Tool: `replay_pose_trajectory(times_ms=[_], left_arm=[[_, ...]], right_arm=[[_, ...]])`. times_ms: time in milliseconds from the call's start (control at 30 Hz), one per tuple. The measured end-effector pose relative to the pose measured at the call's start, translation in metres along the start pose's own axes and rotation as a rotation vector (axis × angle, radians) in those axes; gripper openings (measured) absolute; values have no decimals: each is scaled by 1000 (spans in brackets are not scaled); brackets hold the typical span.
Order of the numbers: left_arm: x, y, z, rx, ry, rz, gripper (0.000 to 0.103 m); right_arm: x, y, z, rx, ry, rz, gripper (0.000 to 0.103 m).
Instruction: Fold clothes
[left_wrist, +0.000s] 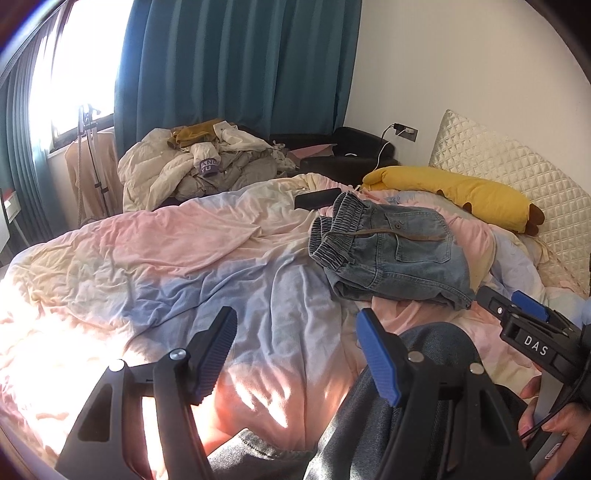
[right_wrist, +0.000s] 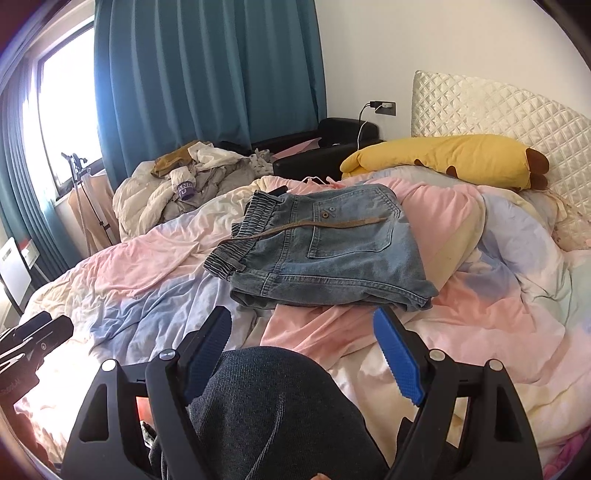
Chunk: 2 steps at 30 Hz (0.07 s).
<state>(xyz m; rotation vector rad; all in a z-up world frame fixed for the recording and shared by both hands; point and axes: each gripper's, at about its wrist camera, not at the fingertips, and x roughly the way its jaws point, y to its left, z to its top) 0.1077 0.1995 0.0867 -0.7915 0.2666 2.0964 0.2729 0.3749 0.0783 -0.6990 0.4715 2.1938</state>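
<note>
Two hand-held grippers point down at a slant over the bed (left_wrist: 155, 236). At the bottom of its own view, the left hand-held gripper (left_wrist: 295, 354) has its jaws wide apart and nothing between the pads. The right hand-held gripper (right_wrist: 306, 354) is also wide open, above a dark grey knee (right_wrist: 273, 398), gripping nothing. Folded denim shorts (right_wrist: 325, 247) lie at centre frame on the pastel duvet (right_wrist: 491, 306), near a yellow banana pillow (right_wrist: 454, 155).
</note>
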Motion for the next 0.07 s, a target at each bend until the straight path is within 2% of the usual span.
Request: replay_pose_trajectory(times_ms=[67], left_arm=[[0,-1,0,2,1,-5,69]], right_arm=[[0,-1,0,3,2,-2,80]])
